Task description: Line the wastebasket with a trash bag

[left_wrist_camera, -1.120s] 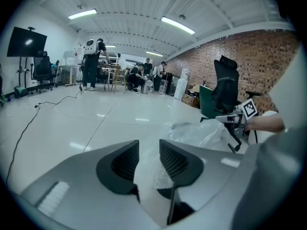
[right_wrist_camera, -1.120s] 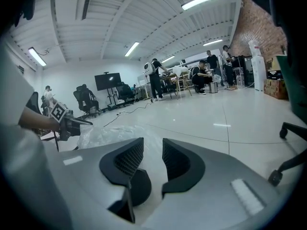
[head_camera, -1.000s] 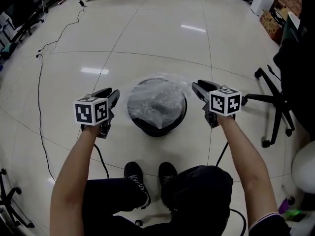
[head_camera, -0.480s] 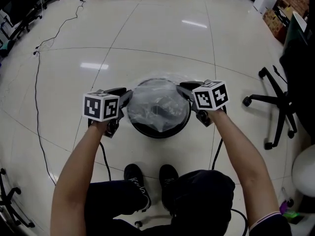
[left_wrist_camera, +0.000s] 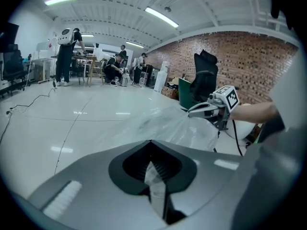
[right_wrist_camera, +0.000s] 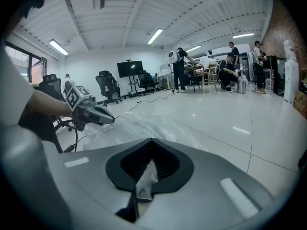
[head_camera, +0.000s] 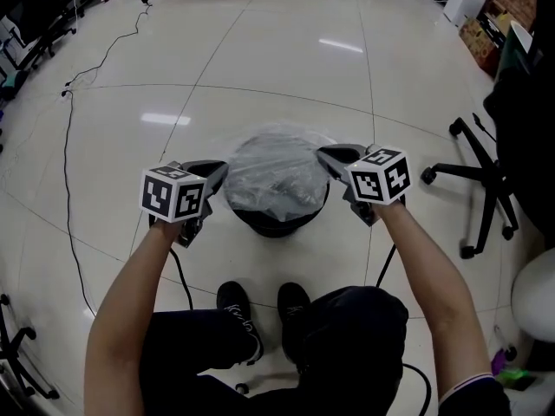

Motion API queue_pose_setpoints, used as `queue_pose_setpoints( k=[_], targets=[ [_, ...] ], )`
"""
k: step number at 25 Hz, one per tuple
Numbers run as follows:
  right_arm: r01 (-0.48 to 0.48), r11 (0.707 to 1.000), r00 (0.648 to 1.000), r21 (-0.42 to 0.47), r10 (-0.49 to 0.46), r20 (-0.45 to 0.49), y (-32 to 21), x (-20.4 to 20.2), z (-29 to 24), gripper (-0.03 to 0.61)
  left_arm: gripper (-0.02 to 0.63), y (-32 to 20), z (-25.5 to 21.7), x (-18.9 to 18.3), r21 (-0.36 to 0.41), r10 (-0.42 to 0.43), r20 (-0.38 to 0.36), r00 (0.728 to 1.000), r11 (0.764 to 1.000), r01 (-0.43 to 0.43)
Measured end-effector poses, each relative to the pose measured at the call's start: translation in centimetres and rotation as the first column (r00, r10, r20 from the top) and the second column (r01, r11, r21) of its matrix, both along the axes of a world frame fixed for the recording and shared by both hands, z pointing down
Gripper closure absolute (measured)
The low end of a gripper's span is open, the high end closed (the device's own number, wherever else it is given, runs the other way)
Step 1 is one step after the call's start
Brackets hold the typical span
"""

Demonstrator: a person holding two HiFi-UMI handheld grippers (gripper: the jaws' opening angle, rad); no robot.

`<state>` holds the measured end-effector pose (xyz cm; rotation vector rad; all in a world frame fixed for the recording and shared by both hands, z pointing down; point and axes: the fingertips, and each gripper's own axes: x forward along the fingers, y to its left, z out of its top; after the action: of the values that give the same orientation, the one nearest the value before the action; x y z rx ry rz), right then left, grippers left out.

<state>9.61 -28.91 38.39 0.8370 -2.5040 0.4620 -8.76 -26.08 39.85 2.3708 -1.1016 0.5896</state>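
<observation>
1. Left gripper (head_camera: 220, 171) and right gripper (head_camera: 327, 154), jaws just closed, each pinch trash bag (head_camera: 276, 173) film; bag drapes over wastebasket (head_camera: 276, 224), mid-floor.
2. Office chair (head_camera: 486, 189) at 3 o'clock; cable (head_camera: 68, 146) at 9 o'clock; person's shoes (head_camera: 260, 315) at 6 o'clock.

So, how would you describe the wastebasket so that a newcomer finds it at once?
On the pale tiled floor, look just ahead of the person's black shoes. The wastebasket is the round black bin there, between the left gripper and the right gripper; it alone wears a crinkled clear trash bag.
</observation>
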Motion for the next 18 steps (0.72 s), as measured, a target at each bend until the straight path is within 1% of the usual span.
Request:
queue_pose_setpoints(
  k=[5,8,11,18],
  targets=[
    [0.042,0.999,0.999,0.028,-0.042,0.014,3.6,0.5,-1.1,0.577,0.601,3.4,-0.5,0.4,-0.012,0.048,0.005,0.999,0.999,-0.048],
    [0.06,0.998,0.998,0.027,-0.06,0.018,5.4,0.8,-0.9,0.575,0.601,5.1,-0.5,0.3,-0.027,0.064,0.016,0.998,0.998,-0.064],
    [0.063,0.998,0.998,0.014,-0.063,0.023,7.0,1.5,-0.3,0.577,0.601,7.0,-0.3,0.6,-0.045,0.084,0.015,0.996,0.996,-0.083],
    [0.069,0.998,0.996,0.012,-0.07,0.053,9.7,2.4,-0.3,0.577,0.601,10.3,-0.3,1.6,-0.054,0.115,-0.002,0.993,0.992,-0.115]
  ],
)
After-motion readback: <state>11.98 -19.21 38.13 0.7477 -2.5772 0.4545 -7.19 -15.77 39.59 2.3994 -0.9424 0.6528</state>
